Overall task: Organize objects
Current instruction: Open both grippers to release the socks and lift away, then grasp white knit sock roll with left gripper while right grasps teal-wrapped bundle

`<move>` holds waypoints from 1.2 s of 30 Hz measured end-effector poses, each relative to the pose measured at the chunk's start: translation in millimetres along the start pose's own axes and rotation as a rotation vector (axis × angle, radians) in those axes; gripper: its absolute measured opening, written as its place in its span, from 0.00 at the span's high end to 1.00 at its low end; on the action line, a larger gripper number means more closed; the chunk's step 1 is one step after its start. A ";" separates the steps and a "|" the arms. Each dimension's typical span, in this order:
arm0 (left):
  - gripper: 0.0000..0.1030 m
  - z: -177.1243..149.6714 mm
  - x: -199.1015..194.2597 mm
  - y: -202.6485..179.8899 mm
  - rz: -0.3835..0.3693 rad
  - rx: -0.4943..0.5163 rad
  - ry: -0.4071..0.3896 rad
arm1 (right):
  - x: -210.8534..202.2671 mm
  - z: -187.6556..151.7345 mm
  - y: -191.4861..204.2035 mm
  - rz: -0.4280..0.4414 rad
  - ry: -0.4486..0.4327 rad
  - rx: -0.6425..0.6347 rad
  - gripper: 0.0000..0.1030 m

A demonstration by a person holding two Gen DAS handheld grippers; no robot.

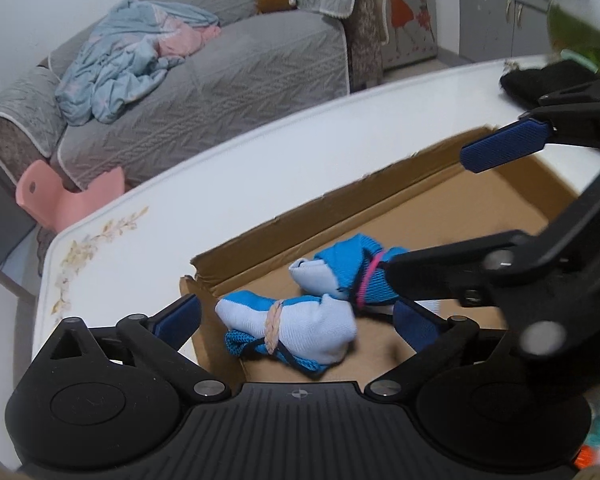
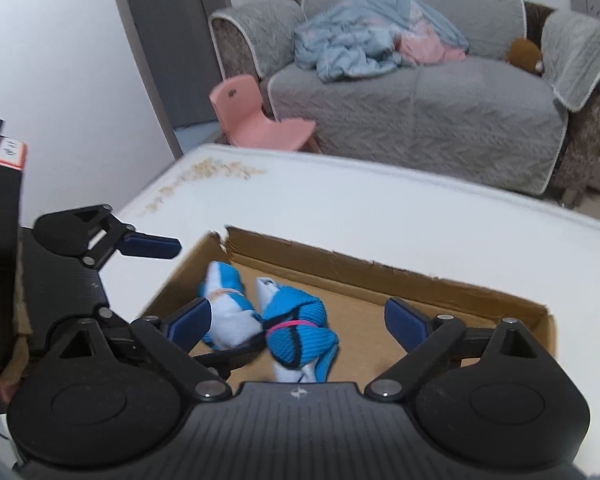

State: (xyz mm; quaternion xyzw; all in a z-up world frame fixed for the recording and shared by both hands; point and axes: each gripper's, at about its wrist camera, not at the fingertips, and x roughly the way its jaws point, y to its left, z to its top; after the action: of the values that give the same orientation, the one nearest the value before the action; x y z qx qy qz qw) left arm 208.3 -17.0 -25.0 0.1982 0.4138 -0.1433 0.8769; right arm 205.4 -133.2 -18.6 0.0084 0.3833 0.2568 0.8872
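Down on the white table (image 1: 260,168) sits a shallow cardboard box (image 1: 380,184) with torn edges, and both sock bundles lie on its floor at the corner end. One bundle (image 1: 300,328), pale and bright blue and tied with a tan band, lies closest to the box corner; the other bundle (image 1: 348,268), bound with a pink band, lies just beside it and touching it. The left gripper (image 1: 296,320) hangs over that corner with its jaws spread wide, one blue pad outside the box wall and the other inside, the tan-band bundle lying loose between them, held by nothing. The right gripper (image 2: 296,320) reaches in from the other side, jaws likewise wide apart, and the pink-band bundle (image 2: 296,328) lies between its pads (image 2: 404,324) without being pinched; from that camera the tan-band bundle (image 2: 224,304) sits to its left, against the left pad. In the left view, the right gripper's upper finger (image 1: 504,148) shows well above the box floor, its lower one near the pink-band bundle. Something black (image 1: 540,80) lies at the far table edge. Behind the table stand a grey sofa (image 2: 420,112) with a heap of blue and pink bedding (image 2: 364,32) and a small pink chair (image 2: 256,120).
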 end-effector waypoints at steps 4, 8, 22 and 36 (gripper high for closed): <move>0.01 -3.1 -31.0 0.1 -0.013 -0.047 -0.042 | -34.9 -4.0 8.1 0.010 -0.051 -0.017 0.06; 0.01 -11.3 -64.3 -2.0 -0.023 -0.082 -0.093 | -63.5 -8.4 15.5 0.022 -0.095 -0.022 0.03; 0.01 -59.4 -137.7 -8.8 -0.040 -0.250 -0.193 | -119.6 -51.4 29.6 -0.018 -0.194 -0.047 0.01; 0.01 -168.6 -167.9 -35.3 0.068 -0.370 -0.236 | -169.1 -158.8 21.8 -0.145 -0.311 -0.079 0.01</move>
State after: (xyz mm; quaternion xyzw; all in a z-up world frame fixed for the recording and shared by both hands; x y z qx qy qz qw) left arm -22.7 45.2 0.8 0.0295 0.3205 -0.0575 0.9450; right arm -10.2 -221.3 -11.9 -0.0147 0.2308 0.2024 0.9516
